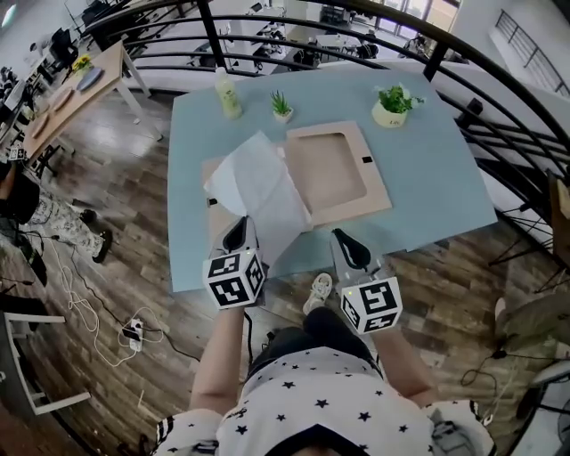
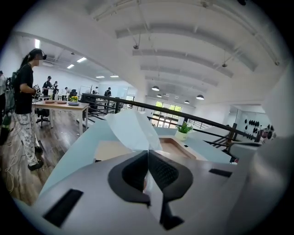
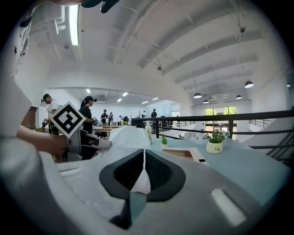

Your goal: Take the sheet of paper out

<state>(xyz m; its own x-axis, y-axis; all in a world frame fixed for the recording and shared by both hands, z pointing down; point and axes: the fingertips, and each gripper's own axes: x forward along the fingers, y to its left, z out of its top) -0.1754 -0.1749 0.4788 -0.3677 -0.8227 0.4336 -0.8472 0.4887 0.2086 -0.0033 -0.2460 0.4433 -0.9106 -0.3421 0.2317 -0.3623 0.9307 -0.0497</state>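
Note:
A white sheet of paper [image 1: 258,183] rises off the light blue table [image 1: 427,169], its near corner pinched in my left gripper [image 1: 239,233], which is shut on it. In the left gripper view the sheet [image 2: 131,131] stands up from the closed jaws of the left gripper [image 2: 148,156]. To its right lies a wooden picture frame [image 1: 378,191], open side up, with a tan board [image 1: 210,169] showing under the sheet. My right gripper [image 1: 346,239] hovers over the table's near edge, apart from the sheet, jaws together. In the right gripper view only a thin slit remains at the right gripper [image 3: 143,158], and white paper [image 3: 128,137] shows beyond it.
Two small potted plants [image 1: 280,105] [image 1: 392,102] and a bottle [image 1: 228,93] stand along the table's far side. A black railing [image 1: 356,18] curves behind the table. Cables lie on the wooden floor at left [image 1: 85,307]. People stand by desks in the distance [image 2: 23,92].

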